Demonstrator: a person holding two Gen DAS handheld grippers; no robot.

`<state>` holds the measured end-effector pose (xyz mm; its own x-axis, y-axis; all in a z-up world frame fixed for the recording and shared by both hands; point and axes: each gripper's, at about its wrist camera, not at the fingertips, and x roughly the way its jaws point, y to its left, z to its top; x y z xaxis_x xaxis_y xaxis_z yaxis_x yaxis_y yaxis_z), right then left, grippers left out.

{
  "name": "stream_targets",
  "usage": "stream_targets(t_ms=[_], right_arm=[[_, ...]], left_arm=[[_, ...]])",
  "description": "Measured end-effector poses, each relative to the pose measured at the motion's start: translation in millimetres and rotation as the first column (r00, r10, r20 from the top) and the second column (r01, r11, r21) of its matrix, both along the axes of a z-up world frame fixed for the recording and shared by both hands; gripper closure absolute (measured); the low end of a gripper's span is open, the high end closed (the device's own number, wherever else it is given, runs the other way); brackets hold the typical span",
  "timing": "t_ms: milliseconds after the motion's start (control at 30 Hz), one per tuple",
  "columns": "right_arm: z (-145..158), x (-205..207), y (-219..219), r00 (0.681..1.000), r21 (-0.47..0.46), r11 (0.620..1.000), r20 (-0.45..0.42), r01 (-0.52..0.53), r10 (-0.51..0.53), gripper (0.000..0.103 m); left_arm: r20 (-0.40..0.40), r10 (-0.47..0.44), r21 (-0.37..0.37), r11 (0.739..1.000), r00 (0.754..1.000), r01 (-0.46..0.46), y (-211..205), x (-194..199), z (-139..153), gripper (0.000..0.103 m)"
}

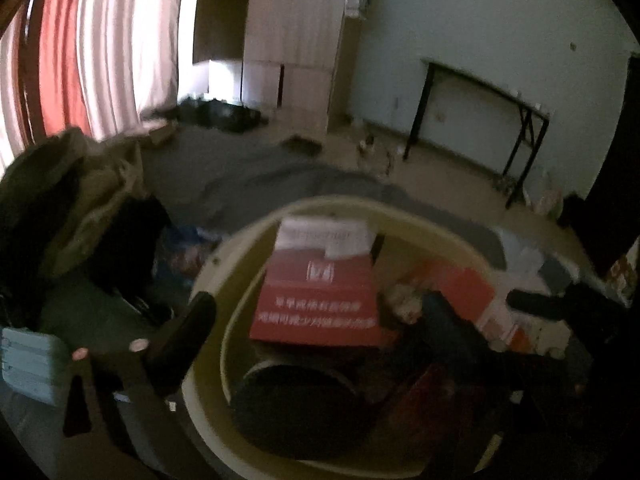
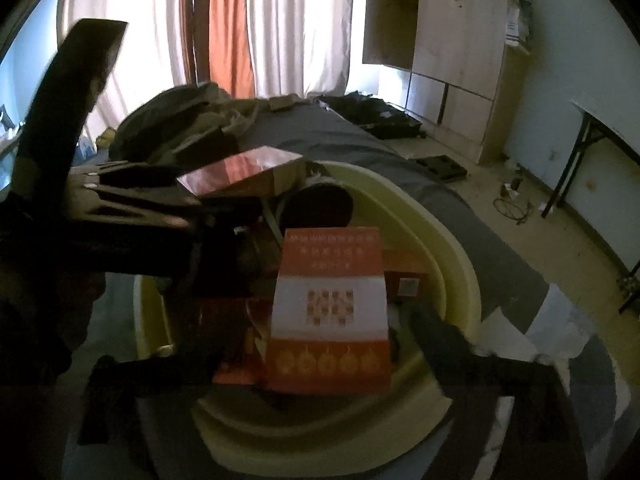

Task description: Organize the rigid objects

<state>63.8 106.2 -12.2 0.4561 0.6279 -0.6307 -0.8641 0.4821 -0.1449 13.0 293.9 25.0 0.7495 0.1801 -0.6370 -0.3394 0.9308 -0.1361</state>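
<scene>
Both my hand-held grippers, left and right, hang spread and empty over the tub on the bed. Its boxes are piled loosely; the red box on top could slide or tip if a finger clips it.

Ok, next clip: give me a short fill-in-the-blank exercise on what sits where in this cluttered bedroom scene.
1. The red-and-white cardboard box lies inside a cream-yellow plastic ____.
2. That round container rests on a ____ bed sheet.
3. Between the white curtains hangs one ____ curtain.
4. Against the pale wall stands a folding table with ____ metal legs.

Missing words: basin; grey; orange; black
</scene>
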Motion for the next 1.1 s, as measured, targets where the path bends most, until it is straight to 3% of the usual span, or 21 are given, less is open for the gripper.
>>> stream_targets(t_ms=[33,100,233,367,533,633,700,867,933,1100], right_arm=[[1.2,-1.1,-2.0,1.000,0.009,1.000,-0.001,-0.002,0.002,0.013],[5.4,-6.1,-10.4,1.000,0.035,0.999,0.008,-0.005,0.005,0.001],[19.7,-18.9,-46.0,1.000,0.075,0.997,0.007,-0.028,0.027,0.000],[18.6,-15.5,-84.4,0.999,0.024,0.999,0.022,-0.044,0.043,0.000],[0.4,-4.8,-133.0,0.999,-0.004,0.999,0.009,-0.033,0.033,0.000],[-17.0,-6.0,-143.6,0.999,-0.051,0.998,0.021,-0.036,0.037,0.000],[-31.0,-4.4,-142.9,1.000,-0.078,0.996,-0.004,-0.031,0.031,0.000],[-51.1,-2.0,-126.6,0.999,-0.167,0.985,0.012,-0.032,0.035,0.000],[-50.2,3.4,-119.4,0.999,-0.161,0.986,-0.003,-0.032,0.032,0.000],[-57.6,11.3,-106.2,1.000,-0.157,0.988,0.001,-0.006,0.007,0.000]], left_arm=[[0.007,0.002,0.000,1.000,1.000,-0.002,-0.5,-2.2,3.9,0.000],[0.026,-0.005,-0.006,1.000,1.000,0.005,-5.4,-7.7,14.0,0.000],[0.057,-0.030,0.000,1.000,0.998,0.030,-36.1,-22.4,37.9,0.000],[-0.005,-0.054,0.010,0.998,0.999,0.055,-86.4,-40.8,38.5,0.000],[-0.116,-0.025,0.095,0.995,0.993,0.036,-134.5,-81.0,-6.8,0.000],[-0.242,-0.054,0.039,0.997,0.969,0.065,-148.0,-90.5,-49.4,0.000],[-0.274,-0.071,0.010,0.997,0.959,0.077,-151.6,-88.1,-66.0,0.000],[-0.238,0.044,0.040,0.999,0.970,-0.036,-137.7,-67.5,-80.7,0.000],[-0.256,0.068,0.050,0.997,0.964,-0.057,-135.2,-60.3,-88.9,0.000],[-0.269,0.031,0.063,0.998,0.963,-0.015,-137.3,-41.5,-93.2,0.000]])
